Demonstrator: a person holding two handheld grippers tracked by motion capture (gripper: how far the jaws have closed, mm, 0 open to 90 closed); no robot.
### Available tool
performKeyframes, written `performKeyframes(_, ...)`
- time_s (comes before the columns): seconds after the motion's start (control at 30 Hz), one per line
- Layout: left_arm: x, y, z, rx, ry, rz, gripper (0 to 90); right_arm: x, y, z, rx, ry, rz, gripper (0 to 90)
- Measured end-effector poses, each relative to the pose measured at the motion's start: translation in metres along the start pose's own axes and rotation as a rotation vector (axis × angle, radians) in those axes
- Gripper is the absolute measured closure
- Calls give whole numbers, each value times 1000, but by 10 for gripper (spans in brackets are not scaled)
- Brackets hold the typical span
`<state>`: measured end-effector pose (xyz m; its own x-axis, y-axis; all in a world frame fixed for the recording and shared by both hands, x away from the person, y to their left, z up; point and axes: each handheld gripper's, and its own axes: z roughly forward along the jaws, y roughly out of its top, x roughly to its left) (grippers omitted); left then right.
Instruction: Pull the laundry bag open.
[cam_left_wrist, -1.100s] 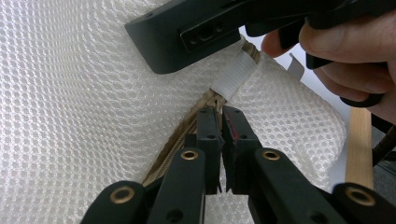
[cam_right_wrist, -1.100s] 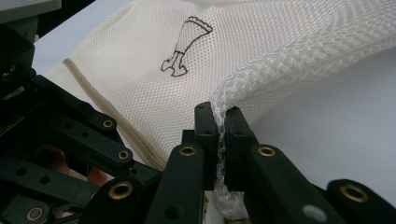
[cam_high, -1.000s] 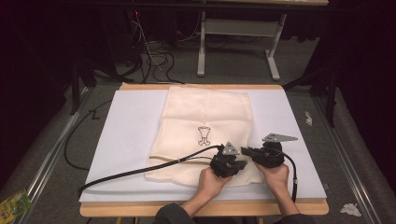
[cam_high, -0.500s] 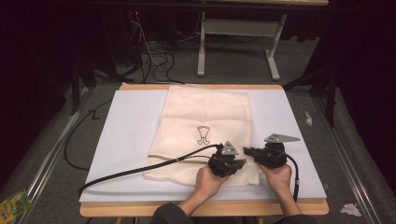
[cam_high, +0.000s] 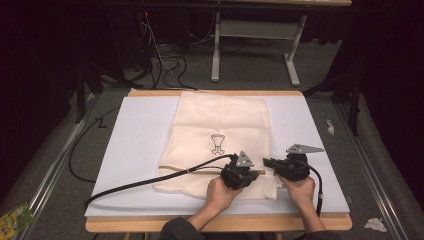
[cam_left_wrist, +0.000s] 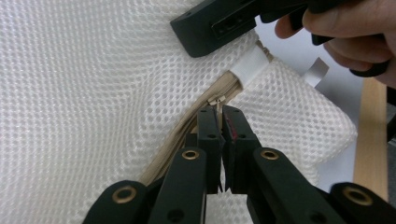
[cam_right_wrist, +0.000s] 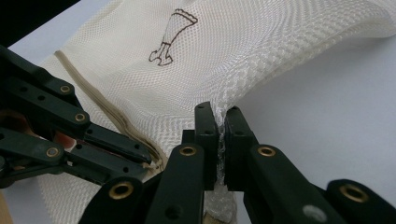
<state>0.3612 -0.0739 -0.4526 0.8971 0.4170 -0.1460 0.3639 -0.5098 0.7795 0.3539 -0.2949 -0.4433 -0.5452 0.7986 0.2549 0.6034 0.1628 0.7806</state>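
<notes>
A cream mesh bag (cam_high: 220, 120) with a small dark line drawing lies flat on the white mat (cam_high: 135, 145). A tan zip (cam_high: 190, 170) runs across the bag's near part. My left gripper (cam_left_wrist: 222, 112) is shut on the metal zip pull (cam_left_wrist: 217, 100), near the zip's end with the white tab (cam_left_wrist: 250, 67). My right gripper (cam_right_wrist: 221, 114) is shut on a pinch of the bag's mesh edge (cam_right_wrist: 224, 100) and lifts it slightly. In the high view the left gripper (cam_high: 256, 173) and the right gripper (cam_high: 267, 162) point at each other near the bag's near right corner.
A black cable (cam_high: 145, 181) trails from the left gripper across the mat to the left. The wooden table edge (cam_high: 125, 225) borders the mat in front. A metal frame (cam_high: 250, 35) and cables stand on the floor behind. Crumpled paper (cam_high: 375, 224) lies on the floor at right.
</notes>
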Motion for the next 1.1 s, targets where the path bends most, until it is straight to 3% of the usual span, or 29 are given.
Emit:
performKeyframes(0.27,3,-3,-6,-11,4,-7,871,-2,-2,-2,0,-4,2,879)
performKeyframes(0.4,5,-6,-11,-7,35,14,870,-4,-2,-1,3,-2,6,879)
performKeyframes(0.8,10,-11,-18,-19,28,-10,871,-3,-2,0,13,-5,6,879)
performKeyframes(1.1,11,-12,-22,-24,31,-1,871,-4,-3,0,10,-1,4,879)
